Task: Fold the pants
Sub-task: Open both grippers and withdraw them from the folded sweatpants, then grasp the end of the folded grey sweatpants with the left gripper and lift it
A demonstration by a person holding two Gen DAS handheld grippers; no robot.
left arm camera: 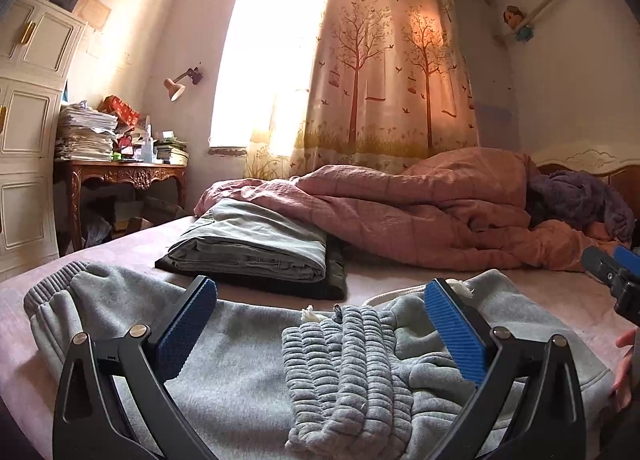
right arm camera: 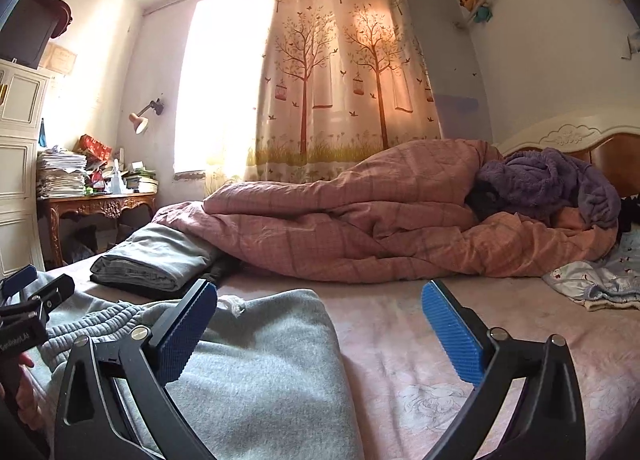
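Grey sweatpants [left arm camera: 248, 372] lie folded on the pink bed sheet, ribbed waistband [left arm camera: 344, 372] bunched on top with a white drawstring end showing. My left gripper [left arm camera: 320, 300] stands open just above them, jaws wide, pads clear of the cloth. In the right wrist view the same grey sweatpants [right arm camera: 256, 372] spread under the left finger. My right gripper [right arm camera: 320, 300] is open wide, with its right finger over bare sheet and nothing pinched. The left gripper [right arm camera: 24, 296] shows at that view's left edge, and the right gripper [left arm camera: 616, 272] at the other view's right edge.
A stack of folded grey-green pants [left arm camera: 256, 248] lies behind the sweatpants. A rumpled pink quilt [left arm camera: 420, 215] and a purple blanket [right arm camera: 552, 183] fill the far side of the bed. A light floral cloth [right arm camera: 592, 284] lies at right. A cluttered wooden desk [left arm camera: 120, 175] and white cabinet [left arm camera: 24, 131] stand left.
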